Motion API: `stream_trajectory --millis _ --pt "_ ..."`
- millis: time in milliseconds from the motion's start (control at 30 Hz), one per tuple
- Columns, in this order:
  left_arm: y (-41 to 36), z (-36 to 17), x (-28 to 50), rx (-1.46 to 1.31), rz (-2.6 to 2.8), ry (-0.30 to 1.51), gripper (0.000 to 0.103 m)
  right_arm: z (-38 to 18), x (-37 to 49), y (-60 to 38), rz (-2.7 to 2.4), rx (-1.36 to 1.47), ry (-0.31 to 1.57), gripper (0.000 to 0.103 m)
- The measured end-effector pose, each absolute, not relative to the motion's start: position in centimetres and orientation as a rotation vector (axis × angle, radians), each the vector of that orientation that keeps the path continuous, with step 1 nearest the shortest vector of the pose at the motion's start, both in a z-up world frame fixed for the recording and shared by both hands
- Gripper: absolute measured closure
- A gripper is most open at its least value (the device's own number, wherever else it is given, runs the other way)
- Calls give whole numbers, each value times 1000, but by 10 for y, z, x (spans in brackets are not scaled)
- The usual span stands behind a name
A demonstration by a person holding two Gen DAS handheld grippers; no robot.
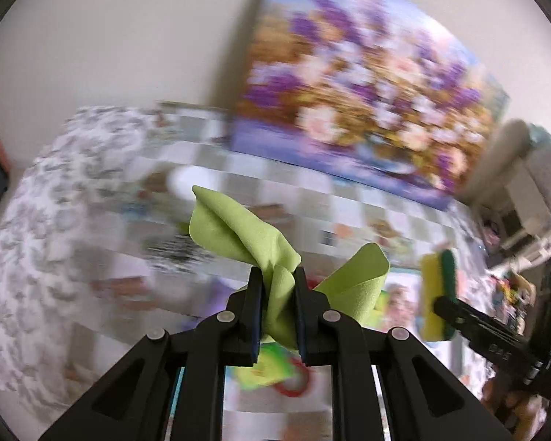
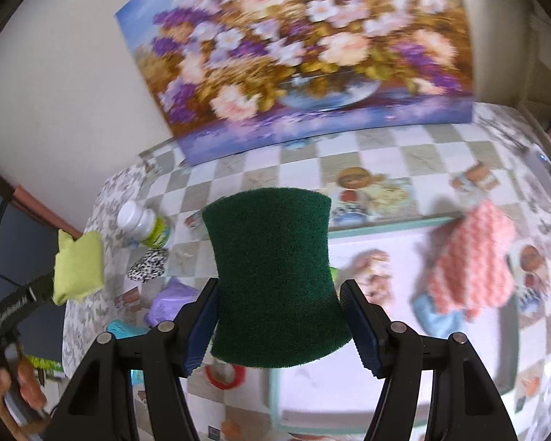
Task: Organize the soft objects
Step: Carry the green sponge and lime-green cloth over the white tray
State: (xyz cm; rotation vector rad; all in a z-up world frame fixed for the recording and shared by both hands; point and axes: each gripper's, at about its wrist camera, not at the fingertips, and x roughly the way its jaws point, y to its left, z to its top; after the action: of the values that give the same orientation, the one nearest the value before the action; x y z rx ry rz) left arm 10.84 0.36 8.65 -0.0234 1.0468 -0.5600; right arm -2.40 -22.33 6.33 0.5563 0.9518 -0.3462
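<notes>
Table: checked cloth (image 2: 367, 147) with a big flower picture (image 2: 294, 55) leaning on the wall behind it.
Tray: a pale tray with a green rim (image 2: 385, 226) lies on the right side of the table. A pink knitted cloth (image 2: 474, 261) and a blue cloth (image 2: 437, 316) are already in it.
Left gripper (image 1: 277, 308): fingers pressed together, pinching a green cloth (image 1: 238, 228). The cloth bunches between the pads and sticks up past the tips, off the table.
Right gripper (image 2: 279, 327): fingers part way apart, squeezing a sponge (image 2: 272, 275) by its two narrow sides. The sponge's long side points away from the hand, green scrubby face toward the camera, yellow foam behind.
Where to go: the tray lies ahead and to the right of the sponge, so the right hand looks nearer. The left hand would probably have to reach across.
Still on the table: a white bottle (image 2: 143, 228), a spotted cloth (image 2: 147, 264) and a purple cloth (image 2: 169, 301), all left of the tray.
</notes>
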Motion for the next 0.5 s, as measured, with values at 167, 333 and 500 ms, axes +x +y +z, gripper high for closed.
stream_trajectory --millis 167,333,500 --pt "-46 77 65 10 -642 1068 87 68 -60 -244 -435 550 945 35" --pt "-83 48 34 47 -689 1117 87 69 -95 -263 -515 552 943 35" --pt "-113 27 5 123 -729 1140 87 61 -129 -282 -574 591 943 35"
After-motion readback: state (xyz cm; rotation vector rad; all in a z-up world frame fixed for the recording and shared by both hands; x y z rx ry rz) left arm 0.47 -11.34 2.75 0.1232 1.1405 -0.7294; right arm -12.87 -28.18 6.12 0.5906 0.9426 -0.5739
